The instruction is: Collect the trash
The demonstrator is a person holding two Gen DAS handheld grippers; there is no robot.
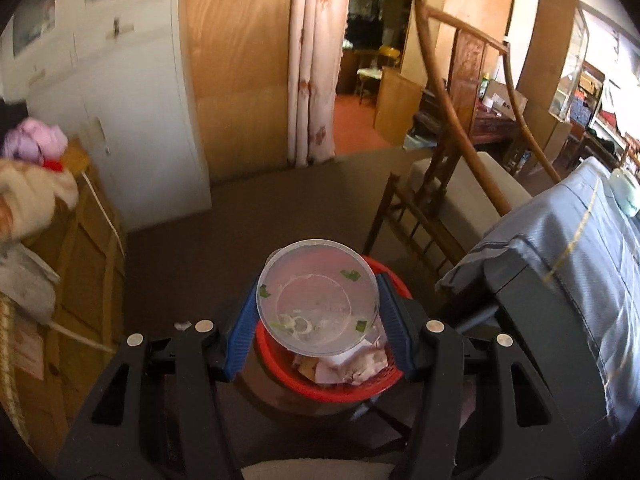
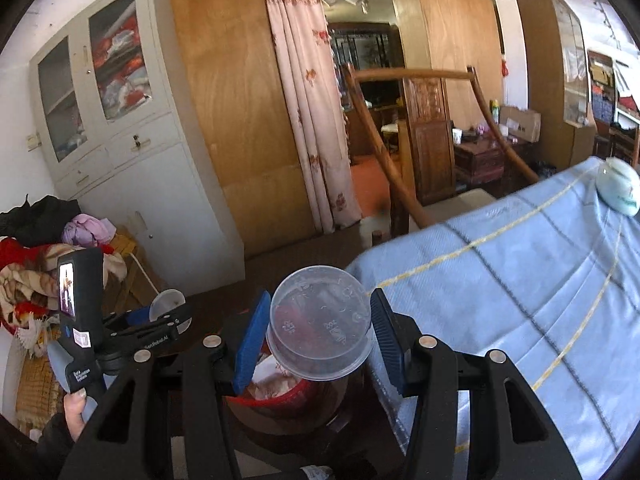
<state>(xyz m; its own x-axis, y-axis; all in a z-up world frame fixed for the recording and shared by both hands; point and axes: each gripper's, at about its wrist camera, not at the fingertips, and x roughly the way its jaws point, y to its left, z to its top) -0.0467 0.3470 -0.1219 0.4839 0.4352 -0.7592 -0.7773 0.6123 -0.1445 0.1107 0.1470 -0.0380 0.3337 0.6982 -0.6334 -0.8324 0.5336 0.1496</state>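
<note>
My left claw (image 1: pixel 318 316) pinches a clear round plastic lid (image 1: pixel 317 298) flecked with green scraps, directly over the red plastic trash basket (image 1: pixel 316 384) of crumpled paper. My right claw (image 2: pixel 318 328) grips a clear round plastic container (image 2: pixel 320 322) above that basket, beside the blue-clothed table (image 2: pixel 520 280).

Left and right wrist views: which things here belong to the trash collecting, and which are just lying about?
Part of the job:
- clear lid, held in left gripper
- clear plastic container, held in right gripper
- red trash basket holding crumpled paper

Lying about:
- blue tablecloth
- white bowl
- wooden chair
- clothes pile
- curtain
</note>
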